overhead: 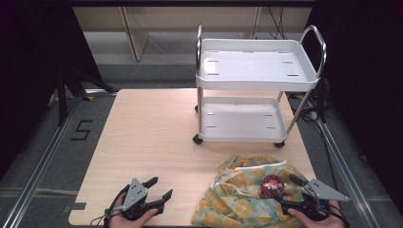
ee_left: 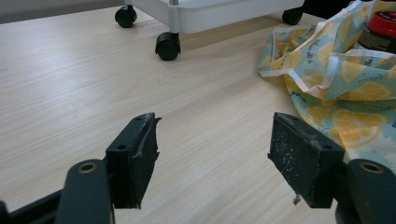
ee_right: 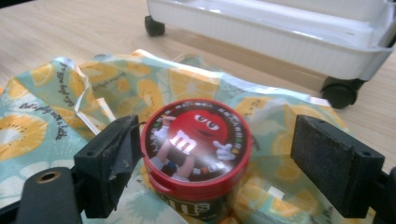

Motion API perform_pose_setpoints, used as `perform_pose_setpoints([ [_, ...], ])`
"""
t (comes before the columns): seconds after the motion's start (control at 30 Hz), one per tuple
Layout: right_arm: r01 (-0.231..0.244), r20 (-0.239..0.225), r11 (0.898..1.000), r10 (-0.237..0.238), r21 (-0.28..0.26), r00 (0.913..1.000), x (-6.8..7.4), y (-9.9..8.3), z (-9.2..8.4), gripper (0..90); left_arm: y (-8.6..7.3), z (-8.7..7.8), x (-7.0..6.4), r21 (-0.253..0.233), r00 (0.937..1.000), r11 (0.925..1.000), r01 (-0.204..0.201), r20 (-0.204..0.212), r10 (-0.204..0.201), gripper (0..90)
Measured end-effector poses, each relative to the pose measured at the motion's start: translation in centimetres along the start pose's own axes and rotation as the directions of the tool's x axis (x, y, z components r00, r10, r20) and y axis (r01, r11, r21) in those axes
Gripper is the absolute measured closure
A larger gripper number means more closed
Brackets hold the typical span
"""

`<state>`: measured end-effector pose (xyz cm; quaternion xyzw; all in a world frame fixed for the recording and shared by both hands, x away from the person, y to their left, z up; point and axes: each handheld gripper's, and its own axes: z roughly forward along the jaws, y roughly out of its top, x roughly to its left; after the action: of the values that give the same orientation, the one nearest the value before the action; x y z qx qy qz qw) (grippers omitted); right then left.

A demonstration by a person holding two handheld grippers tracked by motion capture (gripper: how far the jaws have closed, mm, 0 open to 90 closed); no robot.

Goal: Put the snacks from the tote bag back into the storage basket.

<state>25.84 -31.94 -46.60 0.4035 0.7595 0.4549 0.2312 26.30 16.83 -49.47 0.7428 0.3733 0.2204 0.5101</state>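
Your right gripper (ee_right: 215, 158) gapes round the candy tub (ee_right: 196, 151) on the bag (overhead: 237, 194), ungrasped; left gripper (overhead: 159, 189) wide, empty; cart (overhead: 256, 76) beyond the bag unloaded.

Light wood-grain desk (overhead: 152, 142), rectangular, with a small notch cut in its near left edge. At the far right of it stands a white two-shelf trolley (overhead: 256, 71) with chrome handles, on black castors (ee_left: 167, 45) that rest on the desk top. Near right: a crumpled lemon-print cloth bag (overhead: 237, 194) lies flat on the wood, just in front of the trolley. A red-lidded candy tub (ee_right: 196, 144) sits on the bag.
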Motion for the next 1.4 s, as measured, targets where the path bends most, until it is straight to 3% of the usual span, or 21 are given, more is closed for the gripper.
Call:
perform_pose_setpoints([
  [0.13,-0.039,0.005,0.999,0.039,0.0,0.9992,0.3,0.0,-0.4,17.3,0.1,-0.1,0.0,0.007,1.0,1.0,-0.003,-0.006,0.003,31.6],
  [0.3,0.023,-0.012,1.0,-0.023,0.016,0.9997,0.4,0.1,-0.2,16.4,0.0,-0.2,-0.2,0.007,1.0,1.0,0.003,-0.001,-0.003,31.6],
  [0.33,-0.005,-0.012,1.0,0.005,0.021,0.9999,0.7,0.2,-0.2,16.2,0.0,-0.2,-0.3,0.007,1.0,1.0,0.004,-0.001,-0.004,31.5],
  [0.43,0.005,-0.016,1.0,-0.004,0.031,0.9999,0.7,0.2,-0.1,16.1,0.0,-0.2,-0.3,0.011,1.0,0.9999,-0.006,0.003,0.006,31.5],
  [0.47,-0.006,-0.014,0.999,0.007,0.034,0.9999,0.9,0.1,0.0,16.0,0.0,-0.2,-0.4,0.01,1.0,0.9999,0.005,0.006,-0.005,31.5],
  [0.5,0.021,-0.023,0.999,-0.02,0.033,0.9995,0.7,0.1,0.3,15.9,-0.1,-0.1,-0.5,0.005,0.9996,0.9996,0.027,0.002,-0.027,31.4],
  [0.53,-0.002,-0.025,0.999,0.004,0.046,0.9997,0.9,0.0,0.4,15.9,-0.1,0.0,-0.6,0.002,0.9996,0.9996,0.029,0.003,-0.029,31.5],
  [0.57,-0.006,-0.018,0.998,0.007,0.06,0.9998,1.0,-0.1,0.4,16.0,0.0,0.0,-0.4,0.001,0.9999,1.0,0.002,0.011,-0.002,31.4],
  [0.63,-0.002,-0.033,0.998,0.004,0.067,0.9995,0.9,-0.2,0.9,16.1,0.0,-0.1,-0.3,0.011,1.0,0.9999,-0.002,0.009,0.002,31.4],
  [0.7,0.019,-0.033,0.997,-0.017,0.075,0.9993,0.5,-0.1,1.0,16.1,-0.1,0.1,-0.4,0.004,0.9994,0.9994,0.034,0.005,-0.034,31.4],
  [0.83,0.022,-0.032,0.996,-0.019,0.086,0.9993,0.3,-0.1,1.8,16.6,0.0,0.0,-0.2,0.016,1.0,0.9999,-0.001,0.007,0.001,31.4],
  [0.9,-0.005,-0.03,0.995,0.008,0.096,0.9995,0.6,-0.2,1.9,16.9,-0.1,0.1,-0.5,-0.005,0.9992,0.9993,0.038,0.013,-0.038,31.3],
  [0.93,0.027,-0.032,0.995,-0.024,0.099,0.9992,0.4,-0.2,2.0,17.0,-0.1,0.2,-0.5,-0.006,0.9993,0.9993,0.036,0.013,-0.036,31.3],
  [0.97,0.032,-0.028,0.995,-0.03,0.094,0.9992,0.3,-0.2,2.2,17.2,0.0,0.0,-0.4,0.016,1.0,0.9999,0.006,0.003,-0.006,31.3],
  [1.0,0.017,-0.031,0.995,-0.014,0.099,0.9994,0.4,-0.3,2.2,17.2,0.0,0.0,-0.3,0.013,0.9999,0.9999,-0.005,0.009,0.005,31.3],
  [1.07,0.041,-0.033,0.995,-0.038,0.095,0.9987,0.3,-0.3,2.3,18.0,0.0,0.0,-0.3,0.016,0.9999,0.9998,-0.007,0.01,0.007,31.3],
  [1.17,0.011,-0.036,0.994,-0.007,0.112,0.9993,0.3,-0.4,2.7,18.1,-0.1,0.0,-0.5,0.016,0.9999,0.9998,0.014,0.005,-0.014,31.2],
  [1.2,0.011,-0.036,0.994,-0.007,0.112,0.9993,0.3,-0.4,2.7,18.1,0.0,0.0,-0.3,0.015,0.9999,0.9999,-0.006,0.01,0.006,31.2],
  [1.33,0.01,-0.033,0.992,-0.006,0.124,0.9994,0.3,-0.4,2.9,18.6,0.0,0.1,-0.3,0.015,0.9999,0.9999,-0.002,0.017,0.001,31.2],
  [1.37,0.032,-0.023,0.993,-0.03,0.115,0.9993,0.2,-0.4,3.0,18.7,-0.1,0.1,-0.4,0.017,0.9998,0.9997,0.014,0.013,-0.015,31.2],
  [1.4,-0.011,-0.017,0.99,0.013,0.139,0.9998,0.6,-0.5,3.0,19.0,-0.1,0.1,-0.4,0.018,0.9999,0.9998,0.008,0.014,-0.008,31.2],
])
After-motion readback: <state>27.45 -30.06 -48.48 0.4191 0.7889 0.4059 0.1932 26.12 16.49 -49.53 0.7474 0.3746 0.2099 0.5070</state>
